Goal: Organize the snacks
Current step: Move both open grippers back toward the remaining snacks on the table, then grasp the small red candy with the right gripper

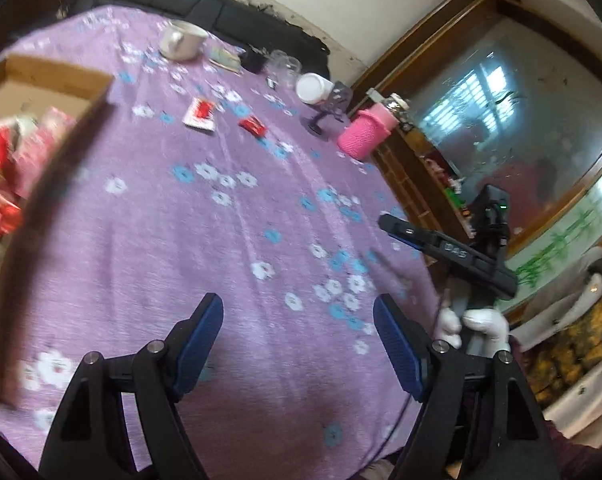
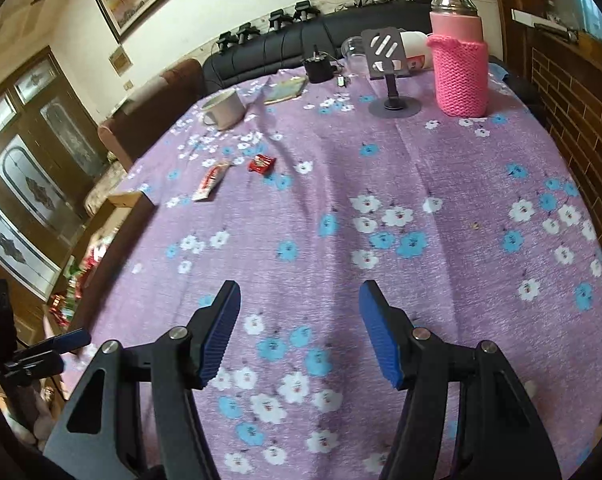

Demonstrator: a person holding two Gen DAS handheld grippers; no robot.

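Both my left tongs [image 1: 299, 344] and right tongs [image 2: 300, 334] gape empty over the purple flowered tabletop [image 2: 381, 184], where a small crinkled red snack packet [image 2: 262, 164] lies far off, beside a red-and-white flat wrapper [image 2: 212, 180].

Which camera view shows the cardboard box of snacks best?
The left wrist view: the cardboard box fills its left edge, open top and red packets visible, though blurred. The right wrist view catches only a corner and a few packets at the tablecloth's left edge.

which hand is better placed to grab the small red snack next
Probably the left: both grippers are open and empty, but the left gripper is beside the box, the small red snack ahead.
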